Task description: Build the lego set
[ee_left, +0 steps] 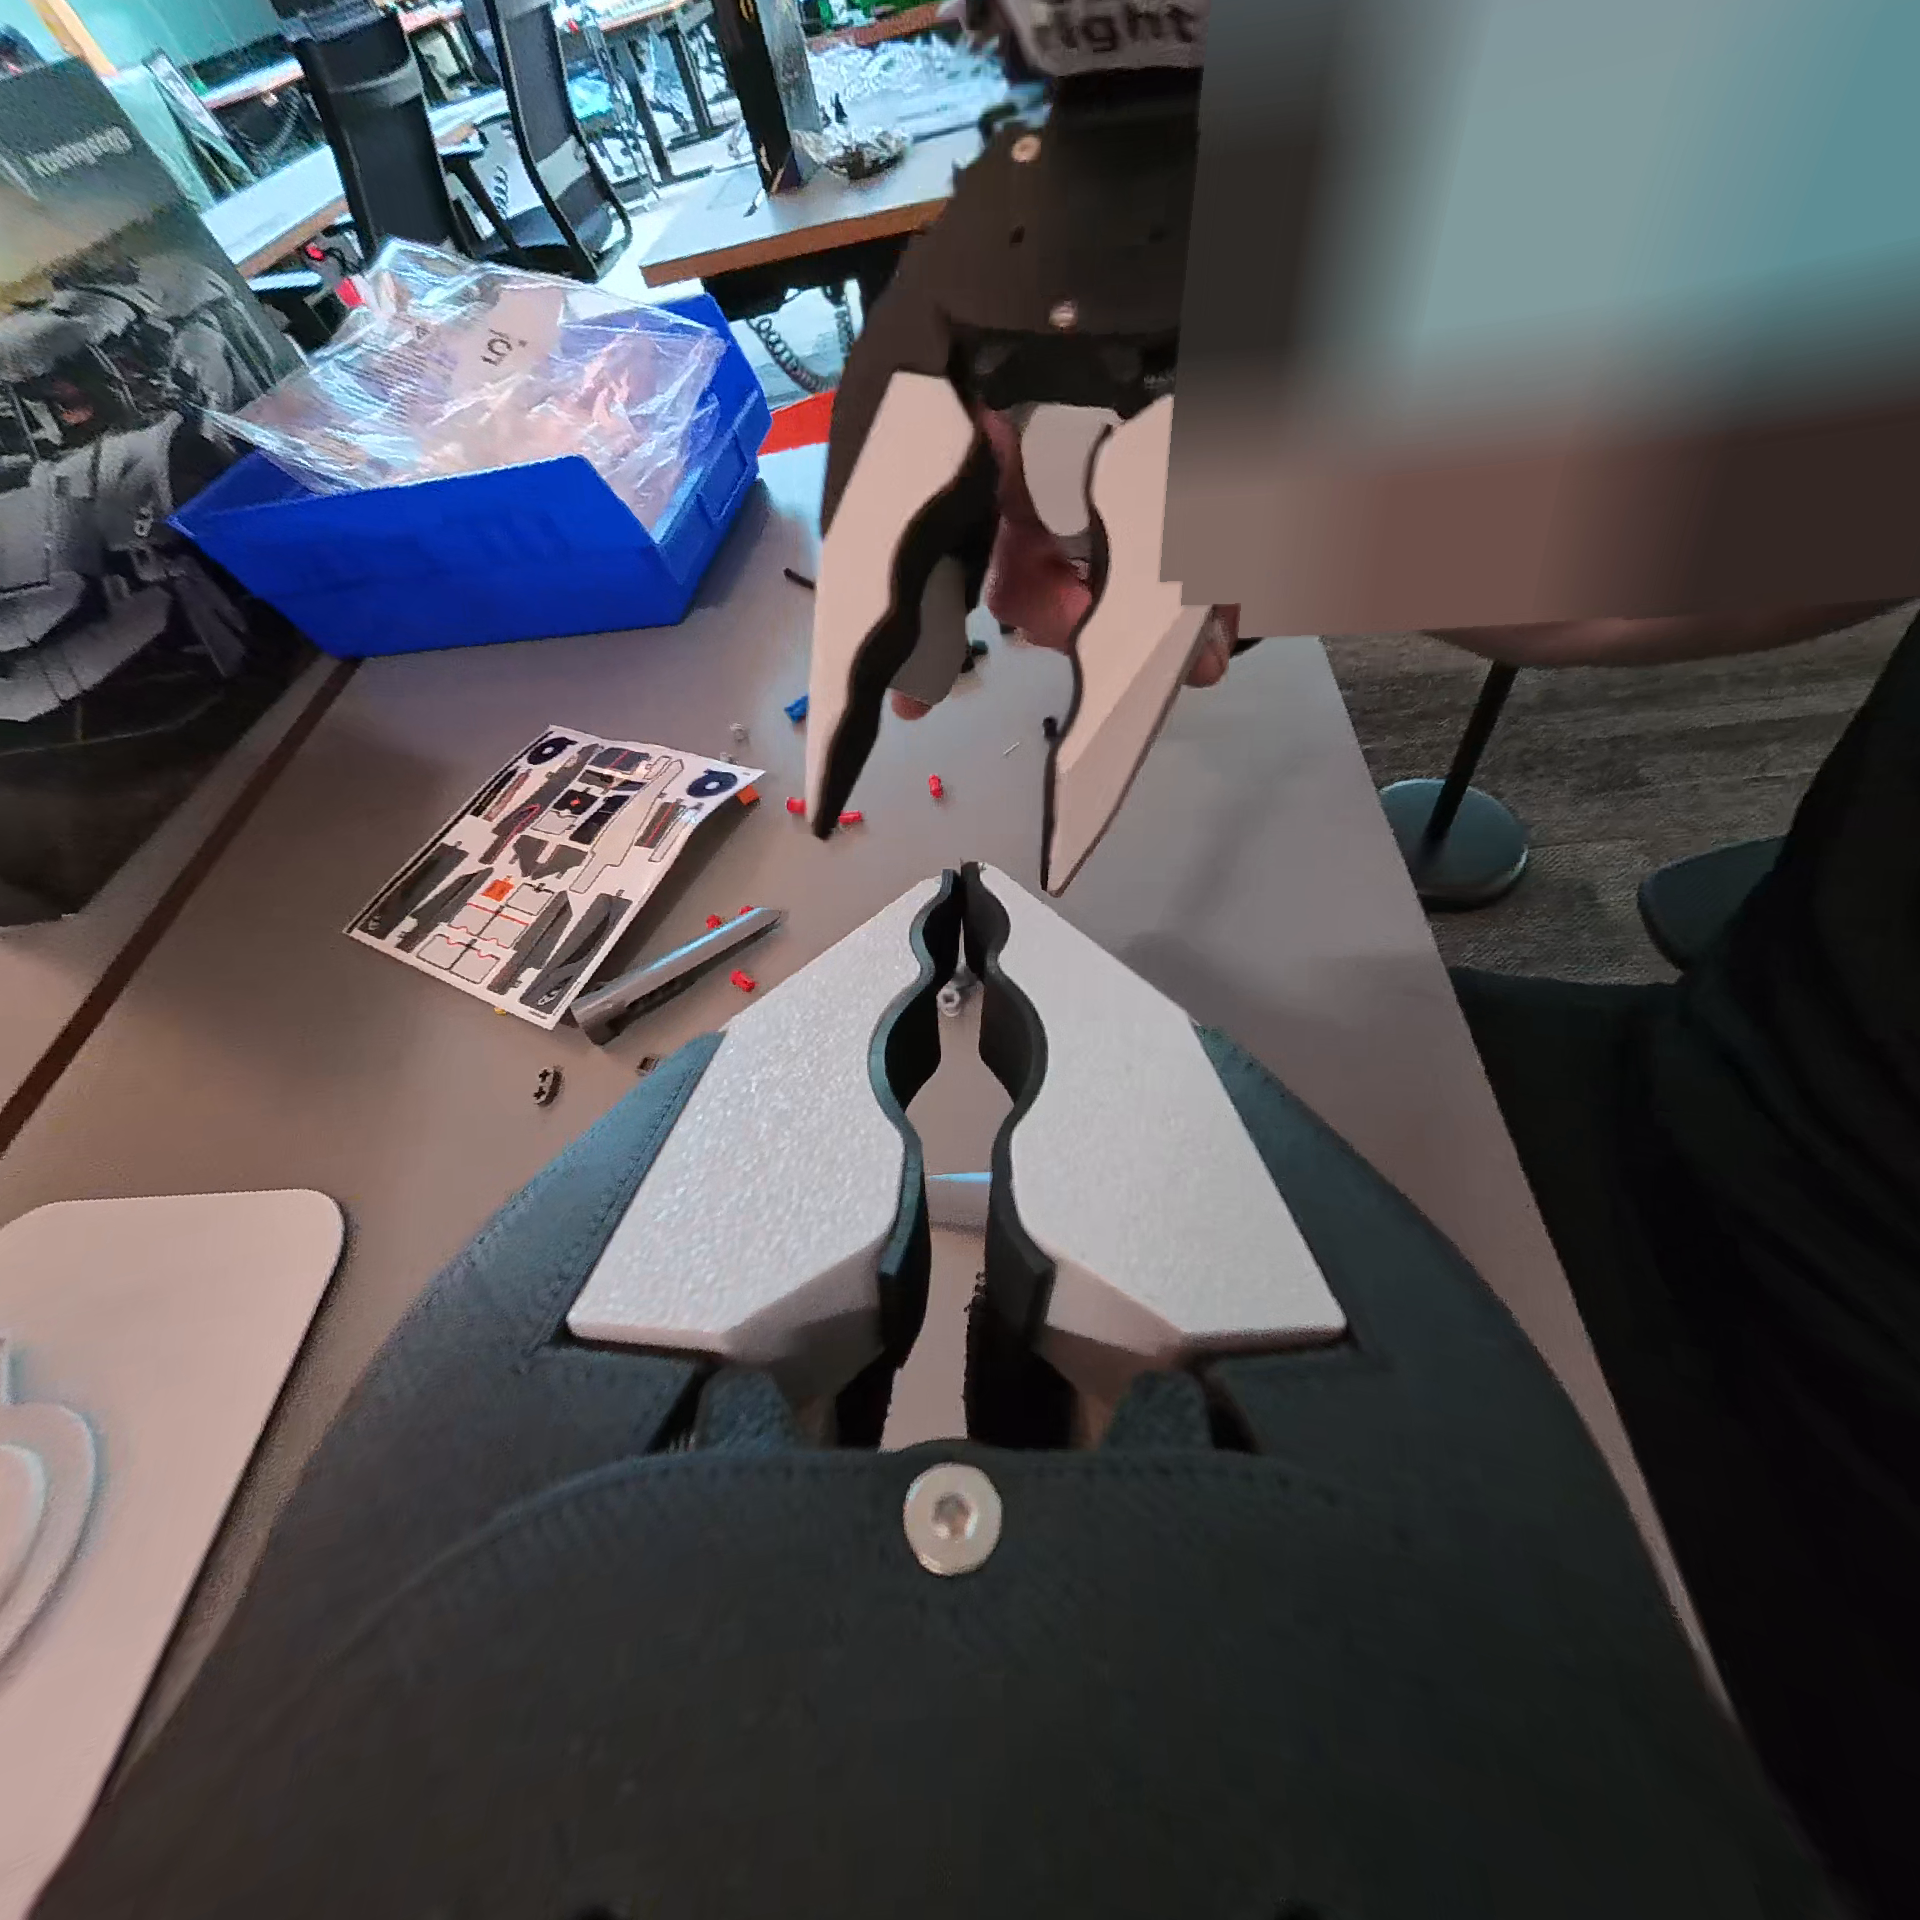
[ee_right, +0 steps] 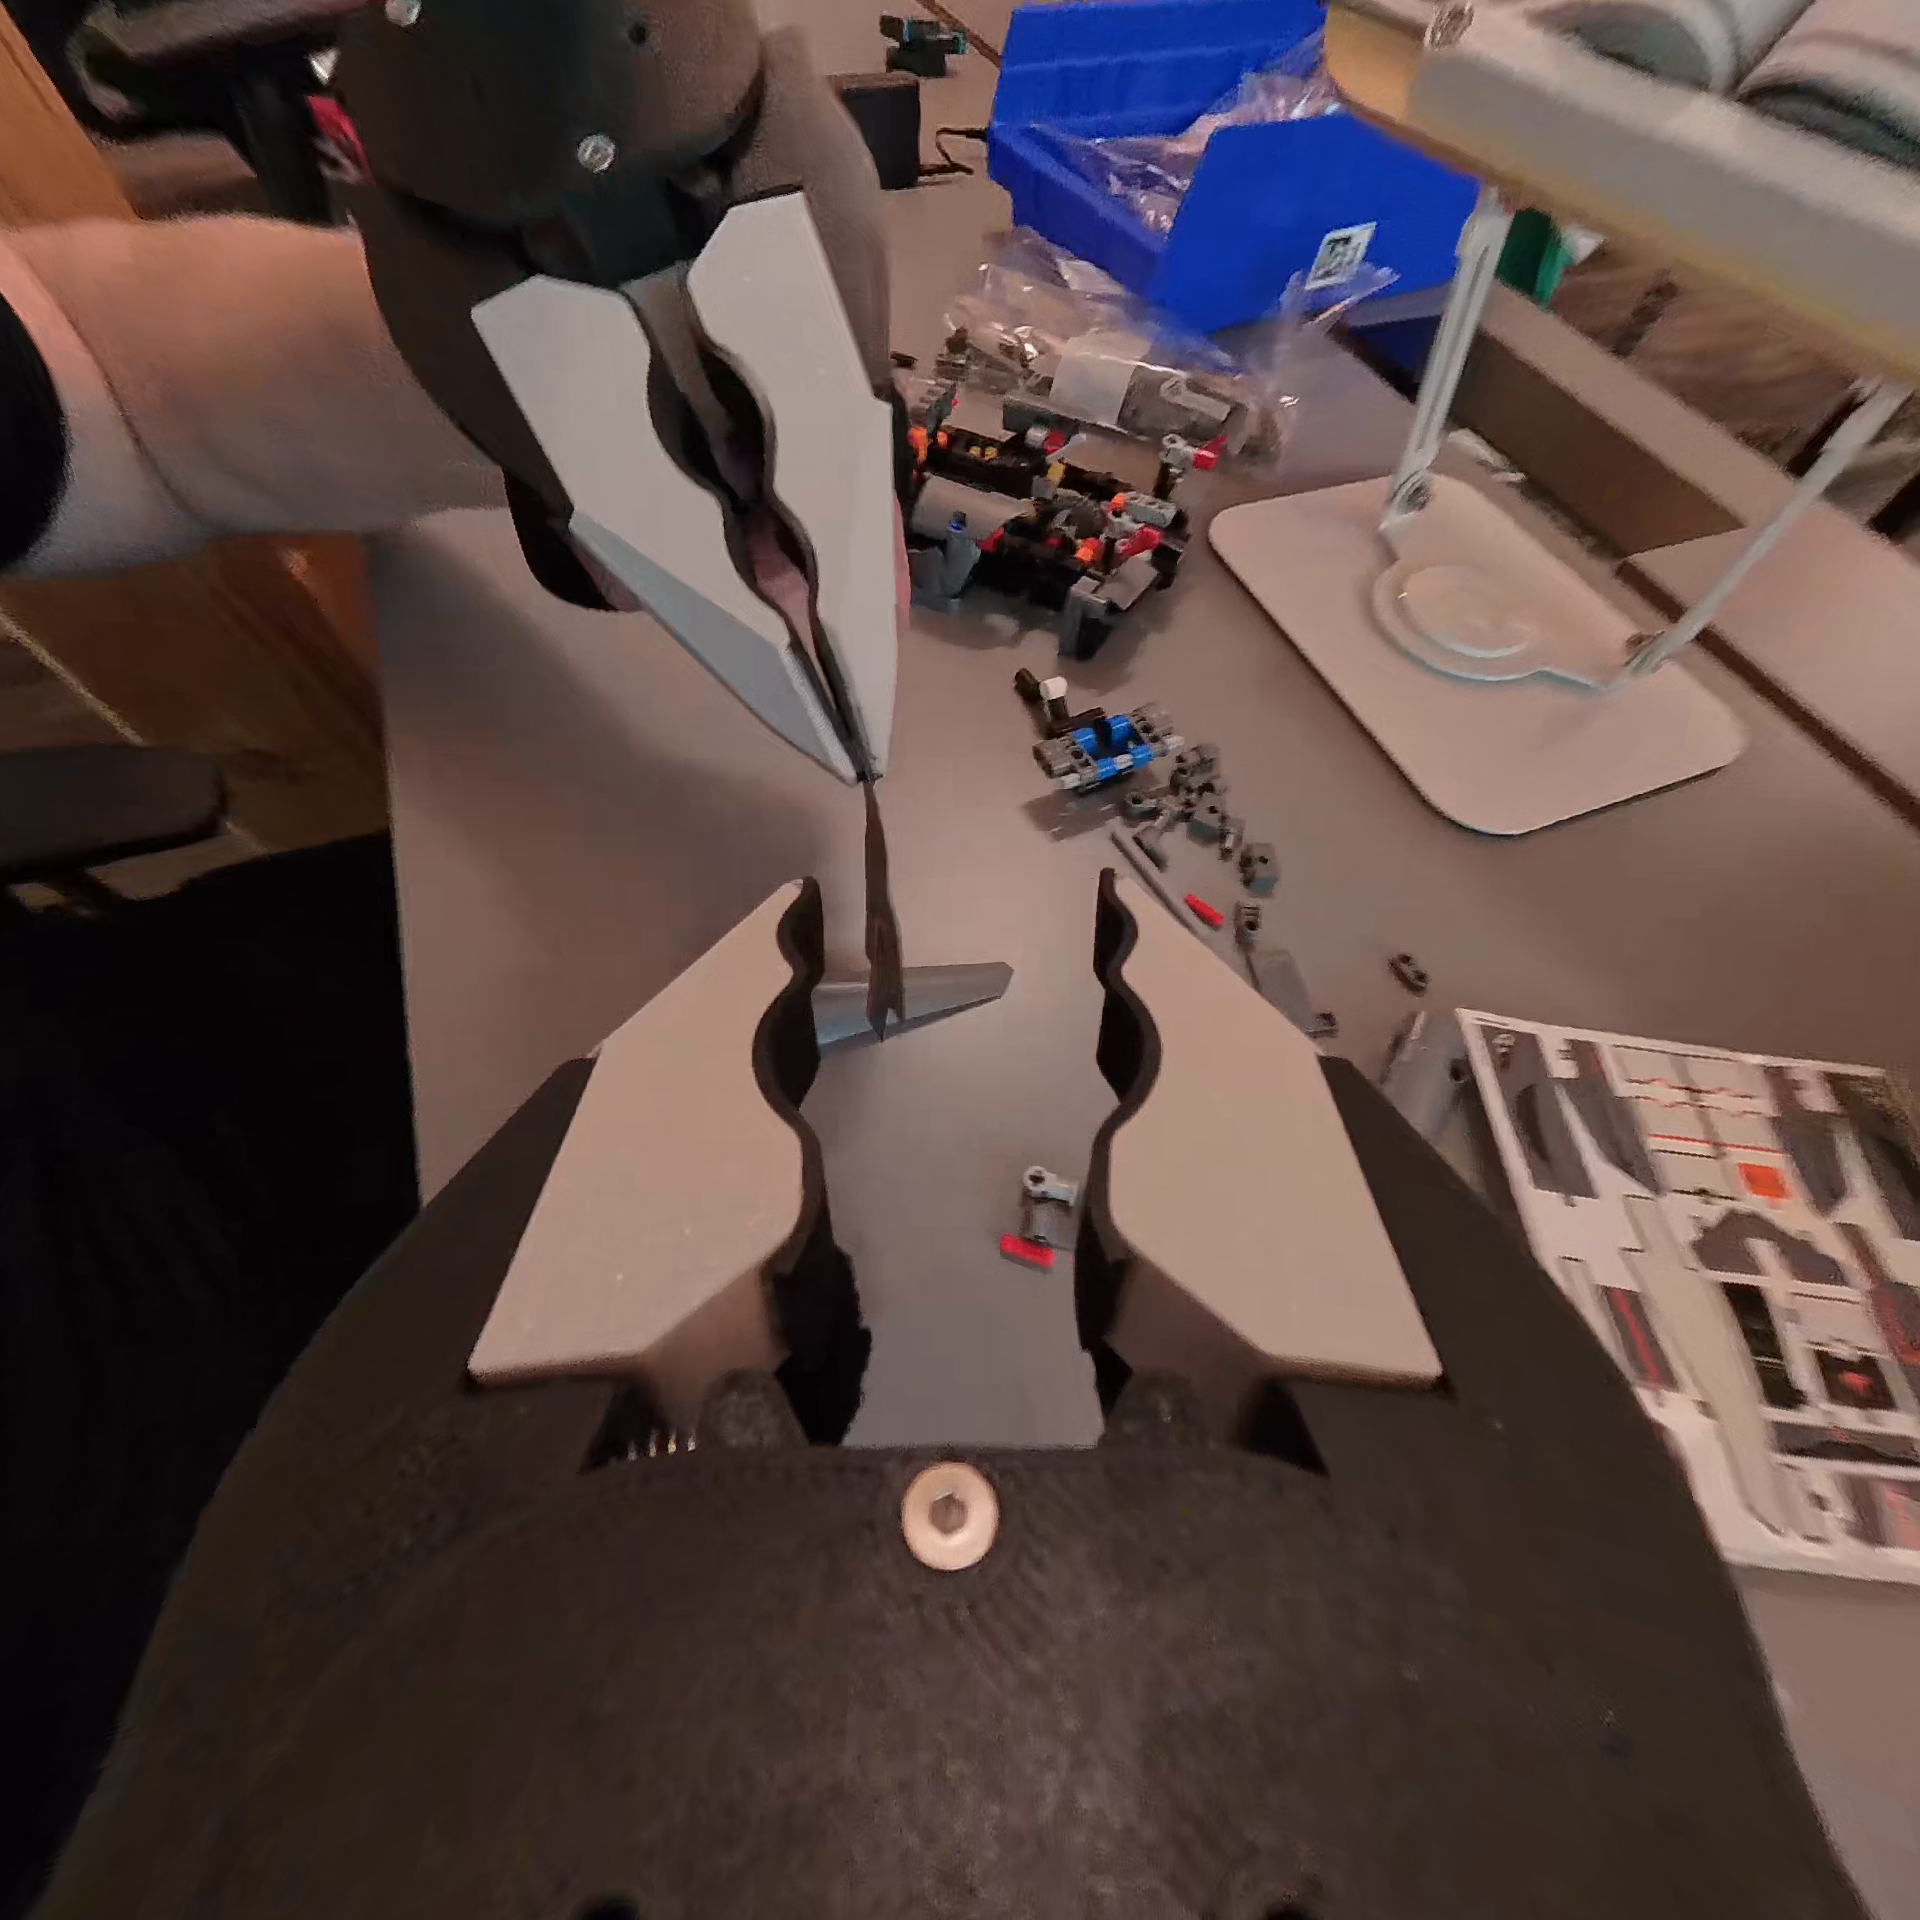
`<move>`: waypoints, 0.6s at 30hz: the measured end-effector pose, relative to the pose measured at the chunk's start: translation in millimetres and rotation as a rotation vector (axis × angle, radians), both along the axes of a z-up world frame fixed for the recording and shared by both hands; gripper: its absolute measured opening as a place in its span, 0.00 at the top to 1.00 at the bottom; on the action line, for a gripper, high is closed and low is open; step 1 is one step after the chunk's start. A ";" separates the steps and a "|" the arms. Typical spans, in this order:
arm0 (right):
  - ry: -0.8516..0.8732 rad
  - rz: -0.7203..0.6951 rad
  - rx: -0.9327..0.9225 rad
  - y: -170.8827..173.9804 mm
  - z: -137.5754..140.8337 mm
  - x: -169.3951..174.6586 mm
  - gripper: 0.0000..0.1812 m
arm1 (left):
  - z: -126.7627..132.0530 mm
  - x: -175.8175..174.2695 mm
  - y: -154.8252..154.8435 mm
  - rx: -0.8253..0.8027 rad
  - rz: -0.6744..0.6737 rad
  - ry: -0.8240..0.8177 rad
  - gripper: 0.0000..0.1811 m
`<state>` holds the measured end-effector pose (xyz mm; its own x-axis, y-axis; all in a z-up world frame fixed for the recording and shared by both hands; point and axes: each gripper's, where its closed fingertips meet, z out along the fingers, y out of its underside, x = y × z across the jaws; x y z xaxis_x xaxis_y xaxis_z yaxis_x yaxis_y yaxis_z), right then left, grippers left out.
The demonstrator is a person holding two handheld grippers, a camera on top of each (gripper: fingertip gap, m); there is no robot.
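Tabletop point(ee_right: 623, 831) grey. Bin point(ee_left: 468, 540) blue. Sticker sheet point(ee_left: 551, 873) white with black, grey, orange shapes. Loose pegs point(ee_left: 795, 805) red. Sub-assembly point(ee_right: 1107, 743) blue/grey.

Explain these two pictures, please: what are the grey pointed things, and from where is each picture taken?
They are grippers: two-finger hand tools, one in each hand of a person; no robot arm. Each picture comes from a camera on one gripper, looking along its fingers. The first shows the left gripper, shut; the second the right gripper, open. The left one pinches a thin dark strip, hanging over a grey wedge piece. On the table lie a sticker sheet, loose bricks, a partly built model and a blue bin.
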<state>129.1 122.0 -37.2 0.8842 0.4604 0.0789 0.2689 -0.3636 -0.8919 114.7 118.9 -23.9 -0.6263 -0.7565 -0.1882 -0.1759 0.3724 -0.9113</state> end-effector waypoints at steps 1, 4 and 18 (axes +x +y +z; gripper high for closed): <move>-0.021 0.003 0.014 -2.7 1.5 -2.1 0.73 | 1.1 0.5 0.0 -0.022 -0.002 0.008 1.00; 0.020 0.022 0.008 -10.6 1.8 -7.0 0.78 | 6.8 1.1 0.9 -0.093 -0.013 0.025 1.00; 0.260 0.105 -0.004 -13.7 -9.8 -16.5 1.00 | 21.1 -2.6 -10.9 -0.159 -0.100 0.040 1.00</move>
